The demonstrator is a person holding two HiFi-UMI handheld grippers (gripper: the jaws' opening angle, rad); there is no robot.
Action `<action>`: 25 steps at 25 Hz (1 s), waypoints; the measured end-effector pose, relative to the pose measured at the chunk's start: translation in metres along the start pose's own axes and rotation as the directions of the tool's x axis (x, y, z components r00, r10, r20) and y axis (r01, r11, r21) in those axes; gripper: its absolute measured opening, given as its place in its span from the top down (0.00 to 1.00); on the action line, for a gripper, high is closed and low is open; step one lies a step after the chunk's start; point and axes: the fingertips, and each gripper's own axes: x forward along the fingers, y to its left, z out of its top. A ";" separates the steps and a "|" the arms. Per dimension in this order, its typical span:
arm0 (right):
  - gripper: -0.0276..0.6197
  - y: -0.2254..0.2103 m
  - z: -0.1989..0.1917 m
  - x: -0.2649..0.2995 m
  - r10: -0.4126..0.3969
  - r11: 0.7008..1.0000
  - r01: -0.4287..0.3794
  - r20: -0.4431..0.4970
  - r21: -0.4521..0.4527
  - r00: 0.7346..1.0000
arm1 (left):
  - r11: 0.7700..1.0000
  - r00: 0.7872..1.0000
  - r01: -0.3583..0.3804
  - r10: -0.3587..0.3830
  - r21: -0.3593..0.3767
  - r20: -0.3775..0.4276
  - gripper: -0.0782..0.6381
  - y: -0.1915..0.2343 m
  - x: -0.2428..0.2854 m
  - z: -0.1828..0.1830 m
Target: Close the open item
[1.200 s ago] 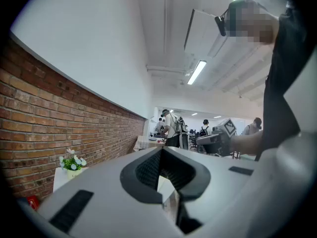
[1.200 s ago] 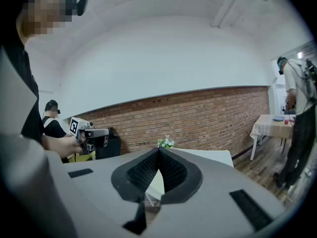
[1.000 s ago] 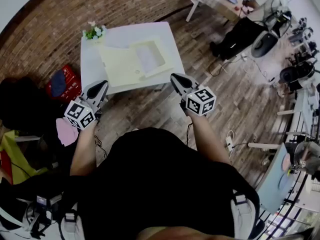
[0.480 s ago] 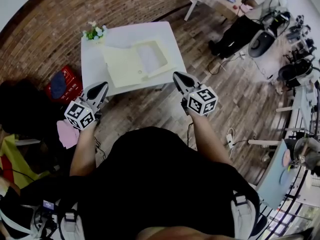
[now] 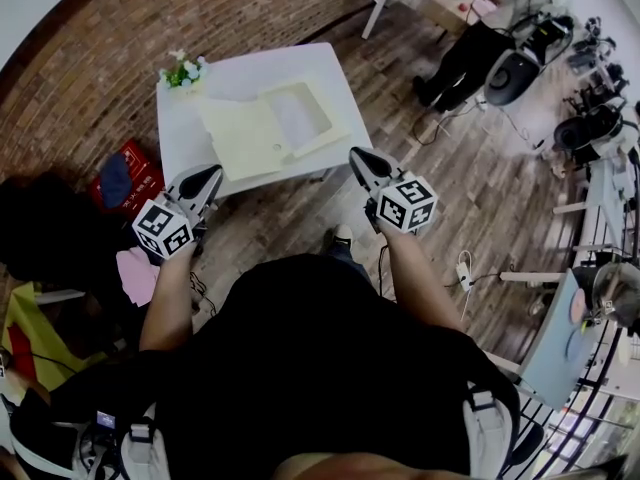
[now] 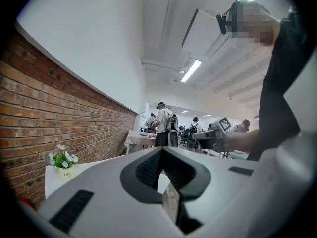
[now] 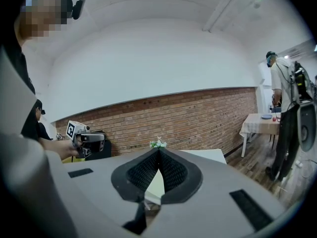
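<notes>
The person stands a little back from the white table (image 5: 183, 133), a gripper in each hand, both held out at about waist height and pointing roughly level toward it. The left gripper (image 5: 203, 178) has its fingers pressed together at the tips with nothing between them. The right gripper (image 5: 360, 158) is the same: fingers together, empty. Neither one touches the table or anything on it.

The box (image 5: 270, 123) lies open near the middle of the table. Its cream lid (image 5: 243, 135) is folded out flat to the left, and the shallow tray (image 5: 300, 113) with a pale inside sits to the right. From the head view the box lies between the two grippers and beyond them, well apart from both.

A small pot of flowers (image 5: 181, 69) stands at the far left corner of the table, beside the brick wall (image 5: 150, 18). A red bag (image 5: 128, 168) rests on the wooden floor (image 5: 450, 188) to the left of the table. Further off, another person (image 5: 480, 43) is at a second table.
</notes>
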 end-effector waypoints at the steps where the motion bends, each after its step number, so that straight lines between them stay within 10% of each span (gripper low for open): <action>1: 0.93 -0.002 0.000 0.001 0.002 1.000 -0.002 0.000 0.000 1.000 | 1.000 1.000 0.001 -0.001 0.003 -0.005 0.88 -0.001 0.002 0.000; 25: 0.93 -0.097 0.016 0.009 0.117 0.992 -0.118 -0.038 -0.034 0.992 | 0.993 0.991 -0.114 0.115 0.018 -0.061 0.88 -0.027 0.082 -0.006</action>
